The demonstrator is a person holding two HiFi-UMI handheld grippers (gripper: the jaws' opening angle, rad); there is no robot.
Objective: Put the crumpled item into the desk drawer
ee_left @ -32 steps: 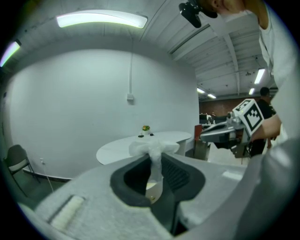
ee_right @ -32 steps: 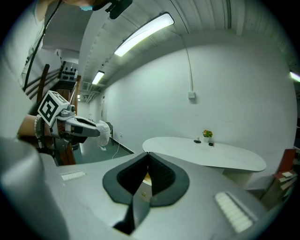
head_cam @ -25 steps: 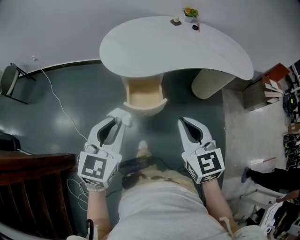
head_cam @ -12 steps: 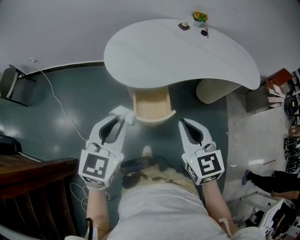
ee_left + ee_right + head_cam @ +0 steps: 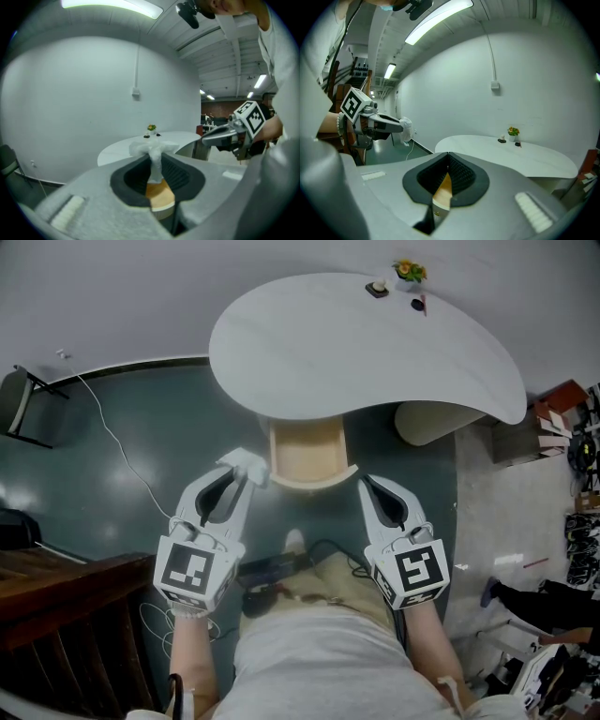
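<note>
A crumpled white tissue [image 5: 246, 465] is pinched in the tips of my left gripper [image 5: 241, 476], which is shut on it. In the left gripper view the crumpled white tissue [image 5: 154, 154] stands up between the dark pads. Just right of that gripper the open wooden drawer [image 5: 305, 454] juts out from under the white curved desk [image 5: 356, 343]. My right gripper [image 5: 366, 484] hovers at the drawer's right front corner, shut with nothing in it. In the right gripper view the right gripper [image 5: 448, 158] shows its jaws meeting at the tip.
A small flower pot [image 5: 408, 270] and two little items sit at the desk's far edge. A pale desk pedestal [image 5: 429, 420] stands right of the drawer. Cardboard boxes [image 5: 546, 407] lie at the right, a white cable [image 5: 112, 442] crosses the floor, and dark wooden furniture [image 5: 56, 615] is at lower left.
The desk and drawer have come closer to both grippers. The left gripper with the tissue now sits right beside the drawer's left front corner.
</note>
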